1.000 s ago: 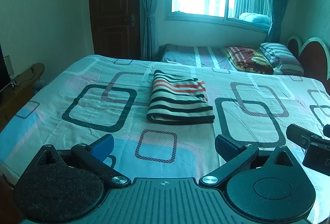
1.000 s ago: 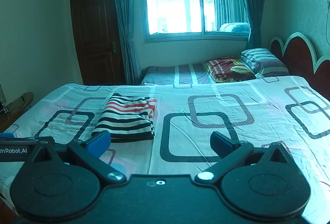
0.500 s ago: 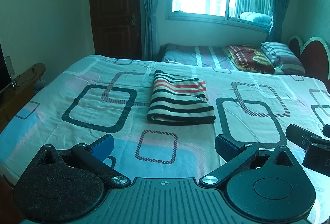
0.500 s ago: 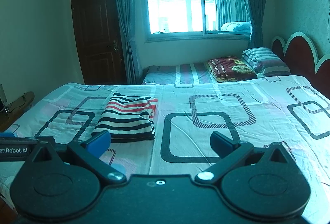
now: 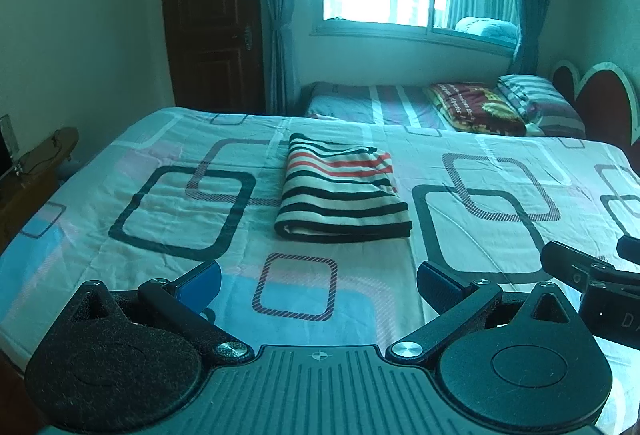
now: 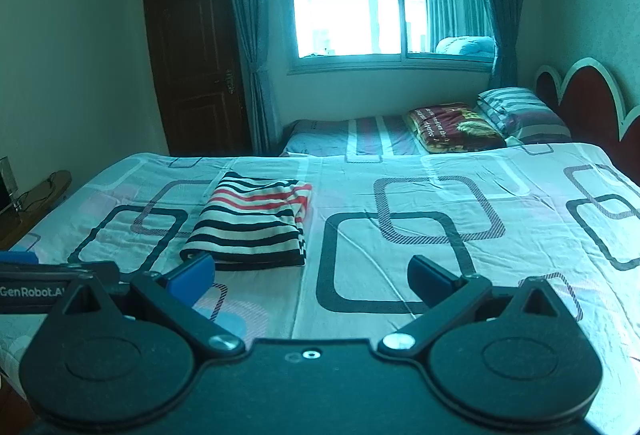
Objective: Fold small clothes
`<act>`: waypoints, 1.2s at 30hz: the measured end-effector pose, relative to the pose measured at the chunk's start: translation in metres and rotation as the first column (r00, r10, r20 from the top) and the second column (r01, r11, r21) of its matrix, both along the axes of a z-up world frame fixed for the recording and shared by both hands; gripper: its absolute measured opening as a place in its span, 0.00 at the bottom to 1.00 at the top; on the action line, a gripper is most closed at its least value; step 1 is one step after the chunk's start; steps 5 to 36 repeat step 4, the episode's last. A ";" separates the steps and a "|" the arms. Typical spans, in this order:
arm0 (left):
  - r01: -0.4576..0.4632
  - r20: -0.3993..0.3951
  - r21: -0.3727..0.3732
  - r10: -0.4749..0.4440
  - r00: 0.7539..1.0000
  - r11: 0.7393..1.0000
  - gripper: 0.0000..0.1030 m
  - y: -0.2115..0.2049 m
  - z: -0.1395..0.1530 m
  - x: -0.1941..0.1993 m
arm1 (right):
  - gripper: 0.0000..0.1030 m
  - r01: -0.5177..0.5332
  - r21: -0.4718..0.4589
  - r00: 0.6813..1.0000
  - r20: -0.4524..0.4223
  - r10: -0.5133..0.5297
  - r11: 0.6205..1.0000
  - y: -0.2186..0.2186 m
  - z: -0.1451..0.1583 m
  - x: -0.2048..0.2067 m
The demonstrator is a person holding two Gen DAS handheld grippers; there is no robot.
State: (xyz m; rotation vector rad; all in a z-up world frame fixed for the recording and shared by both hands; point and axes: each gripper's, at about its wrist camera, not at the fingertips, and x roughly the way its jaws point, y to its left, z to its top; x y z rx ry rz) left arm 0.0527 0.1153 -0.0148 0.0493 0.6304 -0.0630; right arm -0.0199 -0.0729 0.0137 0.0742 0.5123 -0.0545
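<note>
A folded garment (image 5: 344,191) with black, white and red stripes lies flat on the bed, a neat rectangle. It shows left of centre in the right wrist view, folded garment (image 6: 252,223). My left gripper (image 5: 318,281) hangs open above the near part of the bed, short of the garment, nothing between its blue pads. My right gripper (image 6: 312,277) is open too, held to the right of the garment and a little nearer than it. The left gripper's body (image 6: 44,289) shows at the left edge of the right view.
The bed (image 5: 132,203) has a pale sheet printed with dark rounded squares. A second bed with a dark red blanket (image 5: 476,107) and striped pillow (image 5: 536,95) lies behind. A wooden side table (image 5: 36,171) stands left, the red headboard (image 6: 588,103) right, a door and window beyond.
Both grippers stay open and almost still; the views drift very slightly. The garment has not moved.
</note>
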 end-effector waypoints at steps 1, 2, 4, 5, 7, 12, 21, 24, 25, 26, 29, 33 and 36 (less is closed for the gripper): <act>-0.001 0.013 -0.011 0.002 1.000 1.000 1.00 0.001 -0.001 0.000 | 0.99 -0.001 -0.003 1.000 -0.002 0.001 1.000 0.000 -0.001 0.001; -0.004 0.025 -0.017 0.004 1.000 1.000 1.00 0.002 -0.001 0.001 | 0.99 -0.003 -0.002 1.000 -0.003 0.003 1.000 0.001 -0.001 0.002; -0.002 0.025 -0.010 0.002 1.000 1.000 1.00 0.002 -0.002 0.005 | 0.99 0.003 -0.003 1.000 -0.009 -0.003 1.000 0.000 -0.003 0.004; -0.002 0.025 -0.010 0.002 1.000 1.000 1.00 0.002 -0.002 0.005 | 0.99 0.003 -0.003 1.000 -0.009 -0.003 1.000 0.000 -0.003 0.004; -0.002 0.025 -0.010 0.002 1.000 1.000 1.00 0.002 -0.002 0.005 | 0.99 0.003 -0.003 1.000 -0.009 -0.003 1.000 0.000 -0.003 0.004; -0.002 0.025 -0.010 0.002 1.000 1.000 1.00 0.002 -0.002 0.005 | 0.99 0.003 -0.003 1.000 -0.009 -0.003 1.000 0.000 -0.003 0.004; -0.002 0.025 -0.010 0.002 1.000 1.000 1.00 0.002 -0.002 0.005 | 0.99 0.003 -0.003 1.000 -0.009 -0.003 1.000 0.000 -0.003 0.004; -0.002 0.025 -0.010 0.002 1.000 1.000 1.00 0.002 -0.002 0.005 | 0.99 0.003 -0.003 1.000 -0.009 -0.003 1.000 0.000 -0.003 0.004; -0.002 0.025 -0.010 0.002 1.000 1.000 1.00 0.002 -0.002 0.005 | 0.99 0.003 -0.003 1.000 -0.009 -0.003 1.000 0.000 -0.003 0.004; -0.002 0.025 -0.010 0.002 1.000 1.000 1.00 0.002 -0.002 0.005 | 0.99 0.003 -0.003 1.000 -0.009 -0.003 1.000 0.000 -0.003 0.004; -0.002 0.025 -0.010 0.002 1.000 1.000 1.00 0.002 -0.002 0.005 | 0.99 0.003 -0.003 1.000 -0.009 -0.003 1.000 0.000 -0.003 0.004; -0.002 0.025 -0.010 0.002 1.000 1.000 1.00 0.002 -0.002 0.005 | 0.99 0.003 -0.003 1.000 -0.009 -0.003 1.000 0.000 -0.003 0.004; -0.002 0.025 -0.010 0.002 1.000 1.000 1.00 0.002 -0.002 0.005 | 0.99 0.003 -0.003 1.000 -0.009 -0.003 1.000 0.000 -0.003 0.004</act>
